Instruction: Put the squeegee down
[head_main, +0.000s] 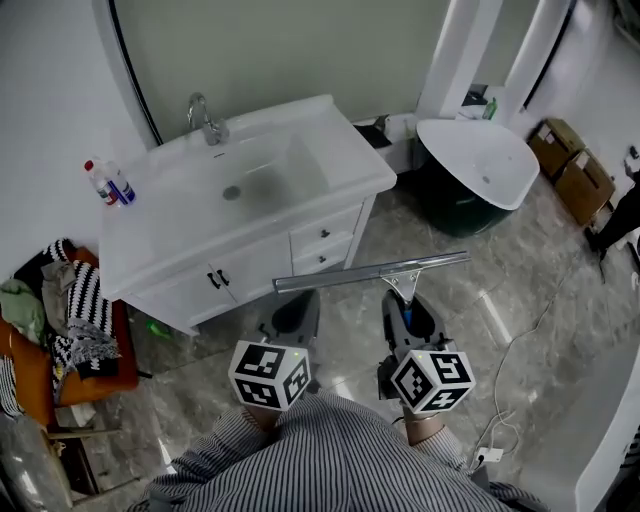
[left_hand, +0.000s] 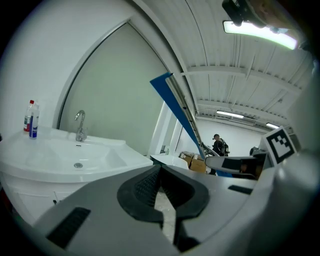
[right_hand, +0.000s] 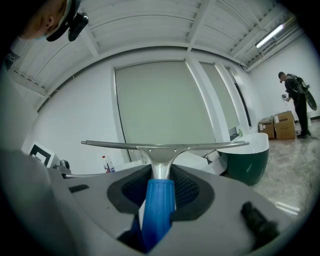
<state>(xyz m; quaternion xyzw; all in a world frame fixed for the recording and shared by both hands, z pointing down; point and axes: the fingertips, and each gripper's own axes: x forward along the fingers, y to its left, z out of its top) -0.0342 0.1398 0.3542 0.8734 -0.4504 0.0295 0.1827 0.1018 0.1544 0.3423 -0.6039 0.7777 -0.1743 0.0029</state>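
The squeegee (head_main: 370, 271) has a long metal blade and a blue handle (right_hand: 159, 205). My right gripper (head_main: 405, 305) is shut on that handle, and the blade (right_hand: 165, 145) lies level across the jaws' front, over the floor in front of the vanity. In the left gripper view the squeegee (left_hand: 180, 115) shows as a slanted blue and metal strip at upper right. My left gripper (head_main: 295, 310) hangs beside the right one, just under the blade's left end. Its jaws meet at the tips (left_hand: 160, 167) with nothing between them.
A white vanity (head_main: 330, 150) with sink, faucet (head_main: 205, 120) and a spray bottle (head_main: 108, 183) stands ahead to the left. A white basin on a dark green base (head_main: 480, 160) is at right, cardboard boxes (head_main: 570, 165) beyond. A chair with clothes (head_main: 70, 320) is left. A cable (head_main: 520, 350) lies on the floor.
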